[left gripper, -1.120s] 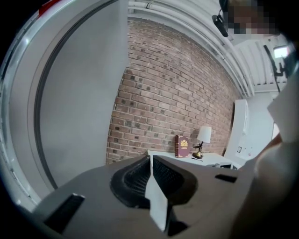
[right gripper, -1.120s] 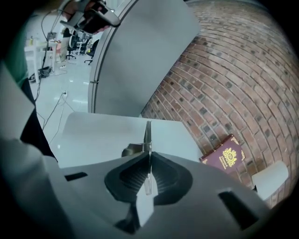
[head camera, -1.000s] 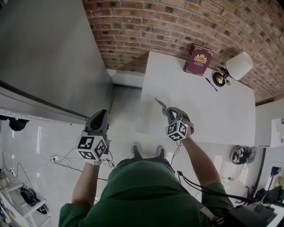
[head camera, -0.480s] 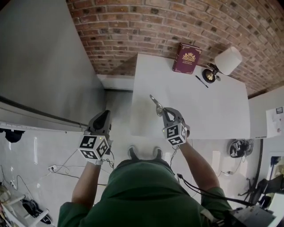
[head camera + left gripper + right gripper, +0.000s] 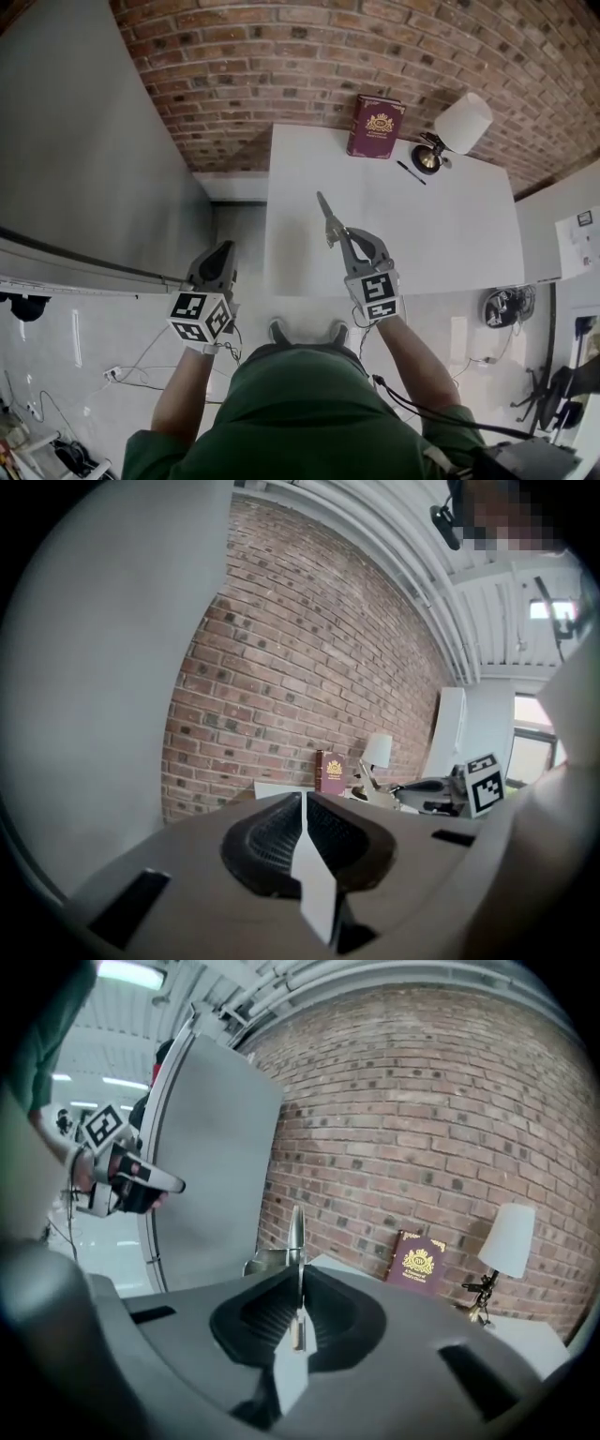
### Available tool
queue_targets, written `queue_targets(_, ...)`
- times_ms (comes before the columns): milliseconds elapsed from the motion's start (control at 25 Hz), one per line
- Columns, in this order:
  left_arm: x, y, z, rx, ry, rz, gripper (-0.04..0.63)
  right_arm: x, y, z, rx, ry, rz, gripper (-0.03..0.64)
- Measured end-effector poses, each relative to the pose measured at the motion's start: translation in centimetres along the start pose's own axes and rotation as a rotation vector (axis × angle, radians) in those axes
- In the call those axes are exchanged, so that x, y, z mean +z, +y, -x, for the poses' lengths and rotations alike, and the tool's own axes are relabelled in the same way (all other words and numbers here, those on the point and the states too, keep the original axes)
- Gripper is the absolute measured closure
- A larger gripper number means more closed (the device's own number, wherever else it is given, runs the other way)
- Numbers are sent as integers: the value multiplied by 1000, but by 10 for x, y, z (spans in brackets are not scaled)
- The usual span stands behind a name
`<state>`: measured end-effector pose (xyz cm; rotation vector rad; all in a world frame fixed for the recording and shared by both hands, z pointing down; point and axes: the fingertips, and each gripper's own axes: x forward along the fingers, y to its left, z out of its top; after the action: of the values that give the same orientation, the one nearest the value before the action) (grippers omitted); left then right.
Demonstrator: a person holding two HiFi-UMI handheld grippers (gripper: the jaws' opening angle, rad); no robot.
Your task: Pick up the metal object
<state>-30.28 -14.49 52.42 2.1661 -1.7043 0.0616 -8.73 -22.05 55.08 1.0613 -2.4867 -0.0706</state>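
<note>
Your right gripper (image 5: 298, 1309) had its jaws pressed together on the thin silvery metal object (image 5: 296, 1230), which stood edge-on between the ribbed black pads (image 5: 260, 1316) as a narrow upright strip. Your left gripper (image 5: 302, 803) had its jaws closed against each other with nothing between them.

Compared with a second before, your grip on the metal object (image 5: 326, 214) was unchanged. It pointed the same way, up and away from you. The right gripper (image 5: 341, 236) sat further in over the white rectangular table (image 5: 450, 234) than earlier, when it was nearer the table's front edge. Your left gripper (image 5: 223, 255) remained off to the side over the pale floor, beside the grey panel (image 5: 84, 141).

From the head view, the metal object looked flat and slim, tapering to a point, held in the air above the table's near left part. It was well apart from the dark red book with a gold emblem (image 5: 376, 126), the black pen (image 5: 410, 172) and the brass lamp with a white shade (image 5: 462, 123) by the red brick wall (image 5: 281, 66).
</note>
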Motion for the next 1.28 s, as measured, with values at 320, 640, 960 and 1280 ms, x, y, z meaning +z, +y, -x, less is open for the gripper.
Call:
queue_targets(320, 13, -40, -20, -45, -10, -25, 580, 58, -44, 40, -23, -201, -208, 598)
queue_targets(640, 45, -94, -40, -91, -77, -59, 580, 96, -94, 88, -44, -350, -277, 598)
queue_targets(960, 69, -143, -56, -126, -128, -70, 580, 121, -139, 132, -25, -469, -424, 600)
queue_targets(1280, 85, -176, -63, -137, -154, -87, 580, 133, -171, 163, 4, -546, -484, 600)
